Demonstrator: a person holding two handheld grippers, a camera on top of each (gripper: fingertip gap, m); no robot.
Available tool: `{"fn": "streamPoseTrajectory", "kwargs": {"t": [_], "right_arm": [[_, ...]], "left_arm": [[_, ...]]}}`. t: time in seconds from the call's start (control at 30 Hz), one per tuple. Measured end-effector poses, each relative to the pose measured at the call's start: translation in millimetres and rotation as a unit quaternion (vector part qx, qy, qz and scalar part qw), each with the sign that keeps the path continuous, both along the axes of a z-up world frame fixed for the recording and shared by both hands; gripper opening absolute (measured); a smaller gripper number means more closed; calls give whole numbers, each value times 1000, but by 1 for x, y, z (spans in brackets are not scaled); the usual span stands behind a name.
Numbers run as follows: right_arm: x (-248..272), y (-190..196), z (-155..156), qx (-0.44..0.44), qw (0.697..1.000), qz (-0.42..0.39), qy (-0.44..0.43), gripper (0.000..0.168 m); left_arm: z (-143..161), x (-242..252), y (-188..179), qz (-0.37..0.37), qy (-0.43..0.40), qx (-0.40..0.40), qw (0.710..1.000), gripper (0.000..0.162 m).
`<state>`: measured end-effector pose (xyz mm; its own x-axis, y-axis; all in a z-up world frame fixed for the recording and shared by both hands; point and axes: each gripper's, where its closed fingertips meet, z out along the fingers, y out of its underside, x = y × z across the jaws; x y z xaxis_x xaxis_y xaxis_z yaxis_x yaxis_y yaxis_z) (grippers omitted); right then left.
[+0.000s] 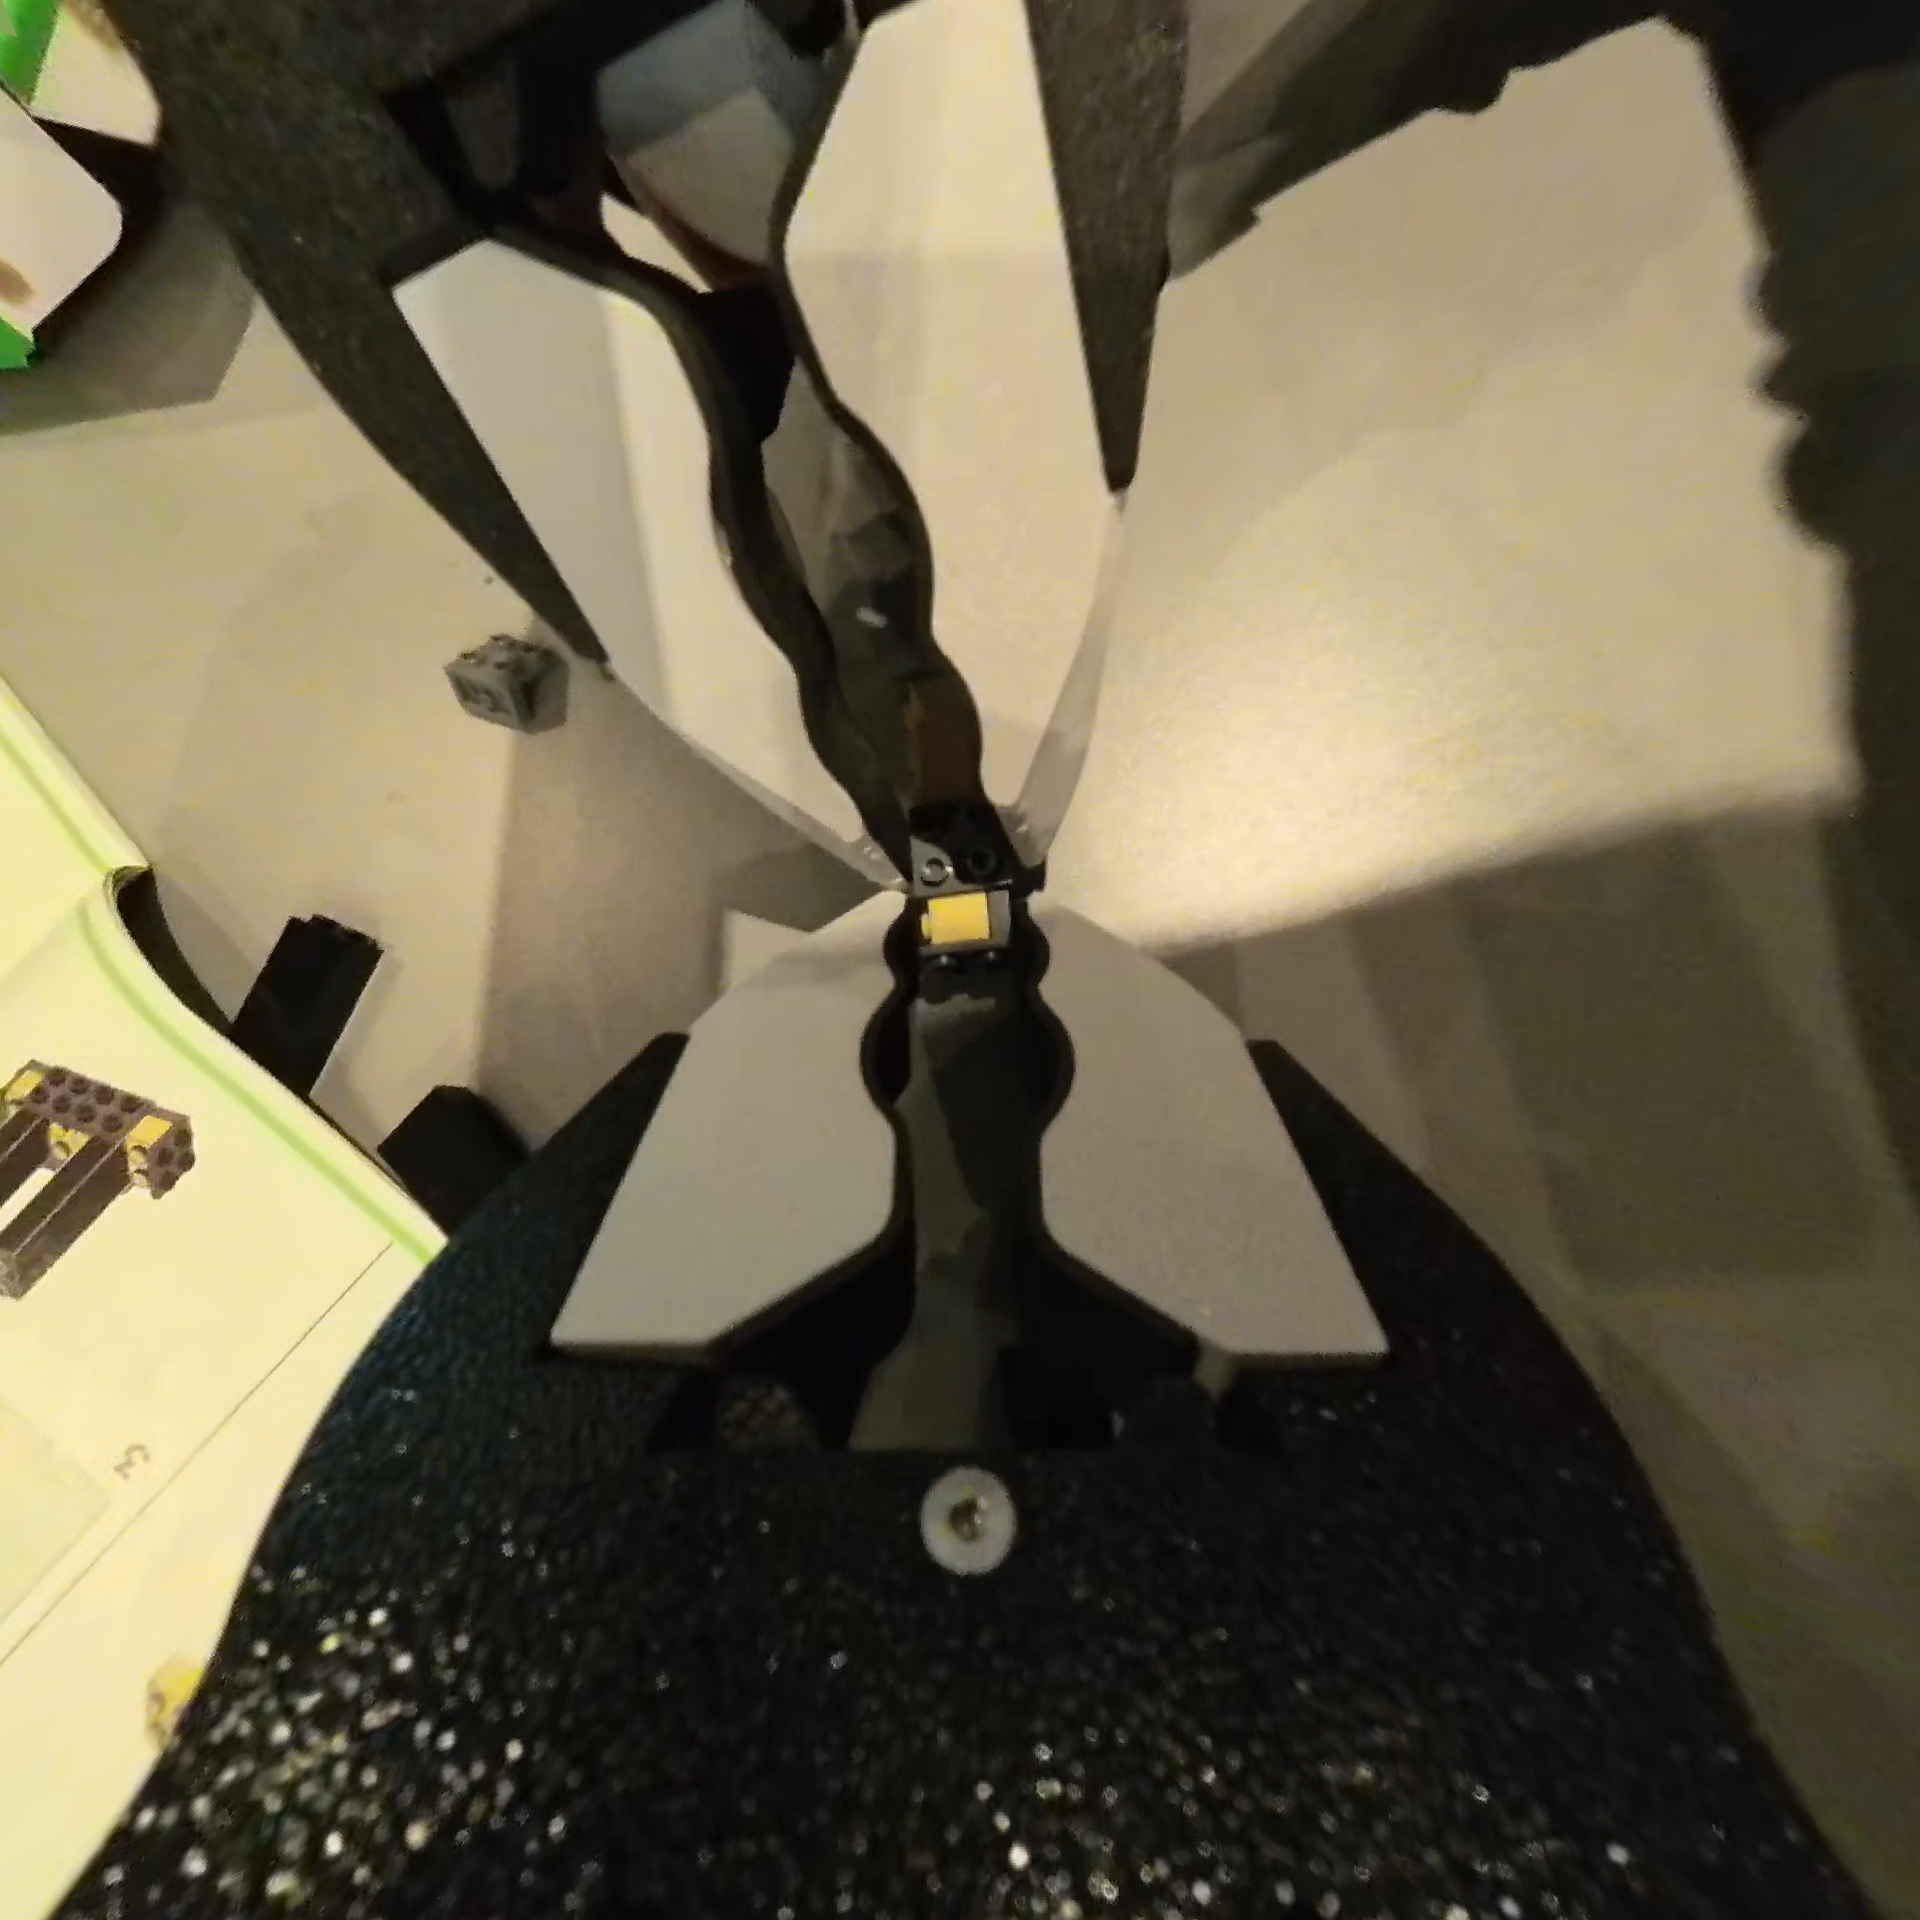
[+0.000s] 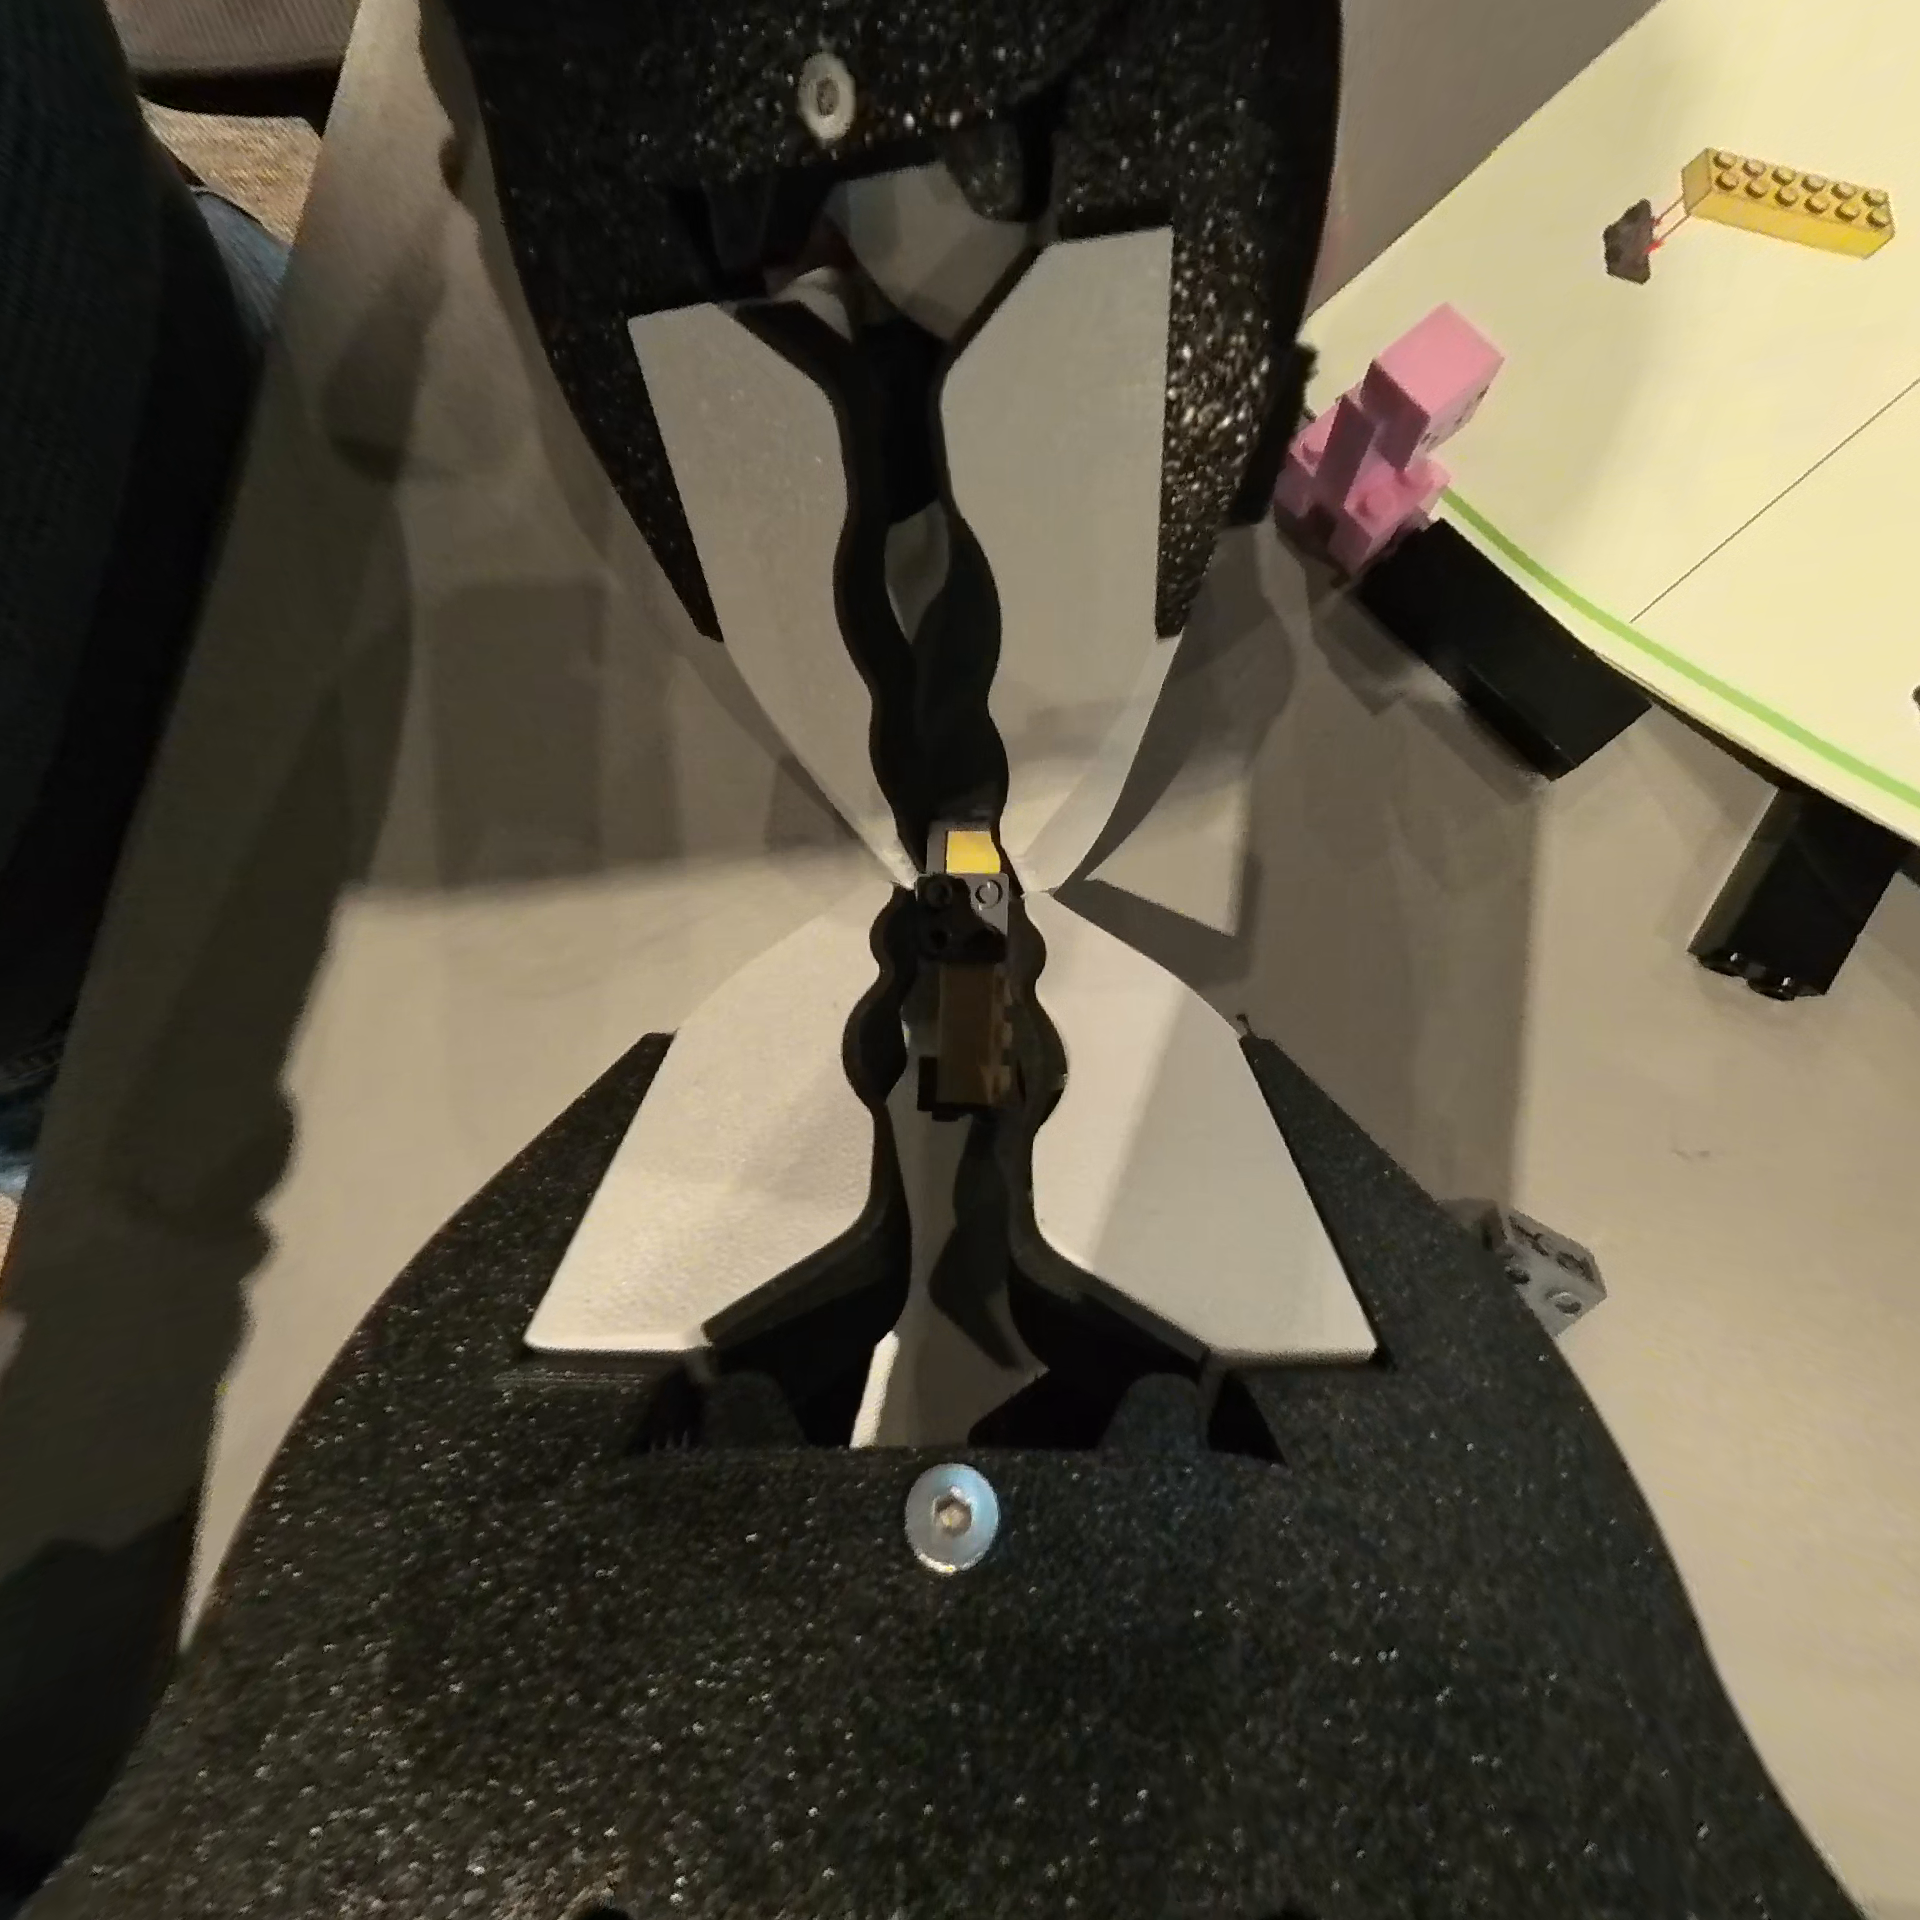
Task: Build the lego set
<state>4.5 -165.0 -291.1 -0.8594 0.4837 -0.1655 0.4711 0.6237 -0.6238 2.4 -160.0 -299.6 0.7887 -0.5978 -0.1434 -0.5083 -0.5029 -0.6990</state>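
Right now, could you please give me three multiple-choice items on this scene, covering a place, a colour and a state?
1. Where is the pink pig figure? A in the tongs; B beside the instruction booklet; C on the floor.
2. What colour is the small lego piece in the left tongs? A yellow; B blue; C red.
3. The right tongs are: A wide open; B shut on a dark lego brick; C out of view.
Answers: B, it stands at the booklet's edge; A, yellow shows between the tips; B, the tips pinch it.
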Motion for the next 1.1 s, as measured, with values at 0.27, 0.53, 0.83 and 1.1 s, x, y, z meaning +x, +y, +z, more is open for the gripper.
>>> {"fn": "streamPoseTrajectory", "kwargs": {"t": [0.27, 0.53, 0.83, 1.1], "right_arm": [[1, 4, -6, 21, 1000, -6, 1, 20], [2, 4, -3, 5, 1000, -19, -18, 18], [3, 9, -1, 12, 999, -28, -11, 20], [3, 11, 12, 51, 992, -52, 106, 27]], "left_arm": [[0, -2, 2, 5, 8, 10, 1000, 18], [0, -3, 3, 2, 17, 14, 1000, 17], [0, -3, 3, 16, 4, 3, 1000, 16], [0, -7, 4, 24, 4, 8, 1000, 16]]}}
